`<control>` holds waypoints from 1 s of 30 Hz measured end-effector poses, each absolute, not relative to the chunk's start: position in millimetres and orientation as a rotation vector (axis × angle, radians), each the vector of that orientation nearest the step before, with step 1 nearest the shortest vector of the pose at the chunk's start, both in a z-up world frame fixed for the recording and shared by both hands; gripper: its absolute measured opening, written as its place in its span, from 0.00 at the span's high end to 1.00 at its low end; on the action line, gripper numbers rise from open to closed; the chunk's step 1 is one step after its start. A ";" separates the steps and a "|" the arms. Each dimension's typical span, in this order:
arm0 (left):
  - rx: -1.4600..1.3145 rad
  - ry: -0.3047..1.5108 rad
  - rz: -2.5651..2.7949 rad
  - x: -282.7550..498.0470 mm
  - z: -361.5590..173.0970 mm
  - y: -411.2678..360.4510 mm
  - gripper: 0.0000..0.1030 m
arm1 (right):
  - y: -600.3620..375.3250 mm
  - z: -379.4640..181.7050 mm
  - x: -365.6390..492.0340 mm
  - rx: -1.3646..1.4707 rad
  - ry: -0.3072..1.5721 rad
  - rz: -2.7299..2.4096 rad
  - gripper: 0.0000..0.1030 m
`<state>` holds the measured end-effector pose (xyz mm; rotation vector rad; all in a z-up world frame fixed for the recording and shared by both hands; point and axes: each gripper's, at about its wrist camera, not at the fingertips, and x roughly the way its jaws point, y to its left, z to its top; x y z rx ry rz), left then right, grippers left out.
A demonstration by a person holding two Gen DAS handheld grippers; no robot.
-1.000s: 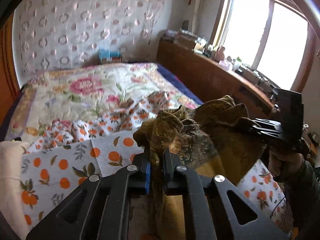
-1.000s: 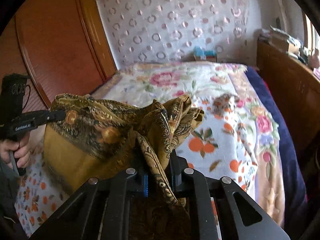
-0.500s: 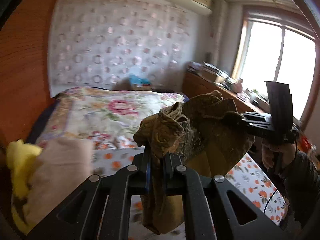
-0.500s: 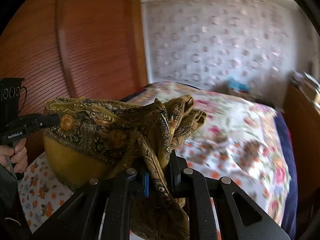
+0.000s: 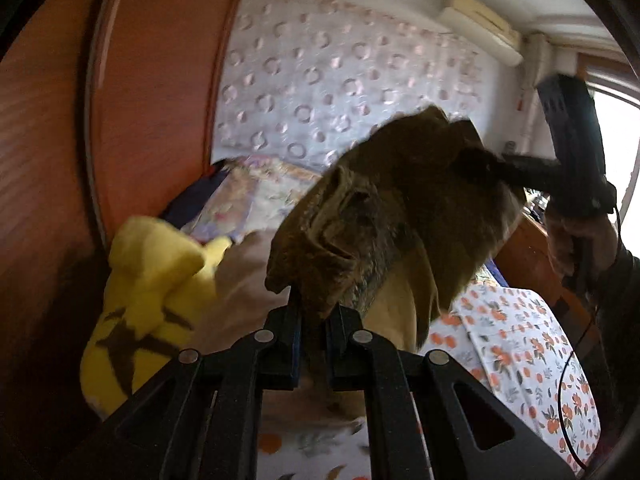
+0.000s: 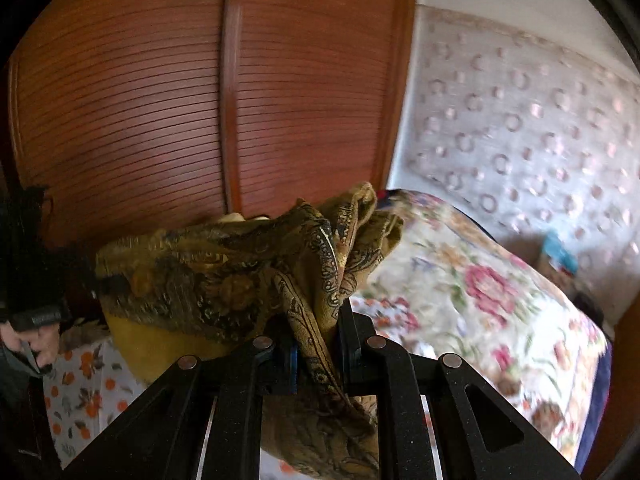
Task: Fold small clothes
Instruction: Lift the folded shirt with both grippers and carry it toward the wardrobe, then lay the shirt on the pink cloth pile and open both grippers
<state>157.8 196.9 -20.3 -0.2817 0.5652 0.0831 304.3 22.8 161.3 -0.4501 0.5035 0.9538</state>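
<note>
The brown-and-gold patterned cloth (image 6: 224,280) hung in the air between the two grippers, above the near end of the bed (image 6: 480,300), bunched at both held ends and sagging in the span between them. The right gripper (image 6: 316,344) was pinching one gathered end, its jaws pressed nearly together on the fabric, with a fold trailing down over the fingers (image 6: 348,340). The left gripper (image 5: 313,332) was likewise clamped on the other crumpled end, jaws close together with cloth between them.

In the left wrist view the right gripper (image 5: 480,162) appeared at the far side of the cloth, carried by a hand (image 5: 576,240). In the right wrist view the left gripper's tips were hidden behind the cloth; only its dark body and the hand (image 6: 30,344) holding it showed at the left edge.

Below the cloth lay a white sheet printed with oranges (image 5: 520,344). A yellow plush toy (image 5: 148,280) sat just beside it, near the slatted wooden wardrobe (image 6: 160,100). A floral bedspread (image 6: 472,292) covered the bed behind. Both views were blurred.
</note>
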 end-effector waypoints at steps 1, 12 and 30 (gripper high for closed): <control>-0.288 0.569 0.089 154.8 -24.7 198.1 0.91 | 36.2 159.7 309.8 -0.473 0.500 0.962 0.86; -0.330 0.665 0.168 150.2 -65.4 222.1 0.91 | 112.8 126.2 358.7 -0.489 0.538 0.942 0.63; -0.180 0.635 0.269 131.8 -53.4 216.6 0.48 | 129.0 -7.9 374.4 -0.431 0.645 0.879 0.35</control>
